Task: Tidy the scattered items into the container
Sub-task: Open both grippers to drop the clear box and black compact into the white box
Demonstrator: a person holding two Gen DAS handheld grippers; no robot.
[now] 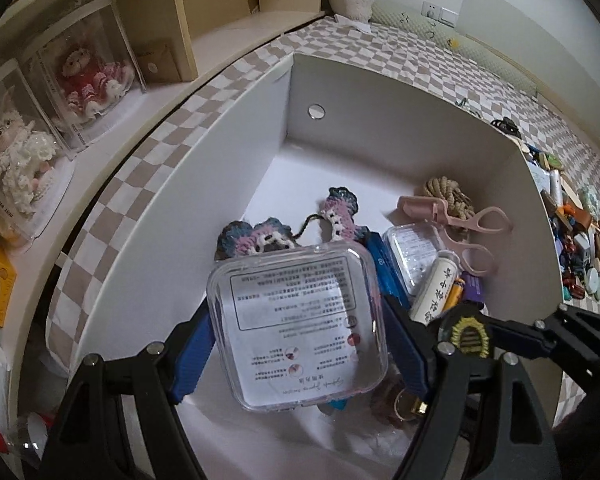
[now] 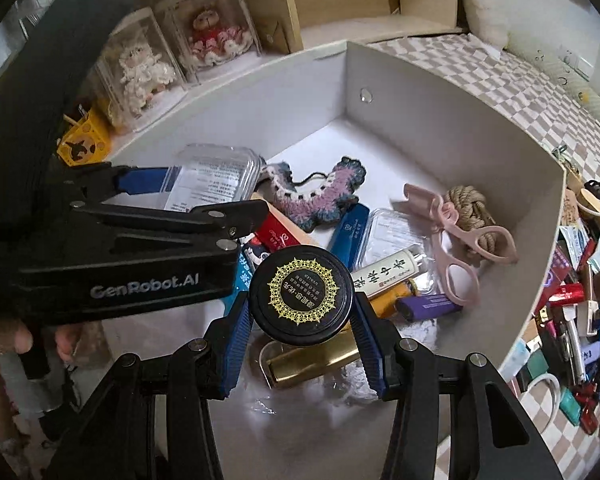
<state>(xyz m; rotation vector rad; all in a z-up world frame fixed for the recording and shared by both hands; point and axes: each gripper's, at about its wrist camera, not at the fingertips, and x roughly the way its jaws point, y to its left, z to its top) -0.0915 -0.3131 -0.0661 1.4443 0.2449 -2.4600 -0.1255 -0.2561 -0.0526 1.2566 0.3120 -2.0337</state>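
Left gripper [image 1: 300,344] pinches a square clear plastic case with a printed paper insert [image 1: 298,326] between its blue pads, held above the interior of the white open-topped storage box [image 1: 380,92]. Right gripper [image 2: 302,340] clamps a round black tin with a gold ornamental emblem [image 2: 301,296], also over the box. Pink plastic scissors-shaped tool [image 2: 460,240] and crocheted purple-blue piece [image 2: 324,196] lie on the box floor. Unsorted small items [image 2: 580,320] remain outside on the checkered cloth [image 2: 540,92].

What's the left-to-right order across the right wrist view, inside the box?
Clear square case held by the left gripper → crocheted piece → blue flat case → pink eyelash curler → right wall of the white box. The black round tin sits in the right gripper, nearer.
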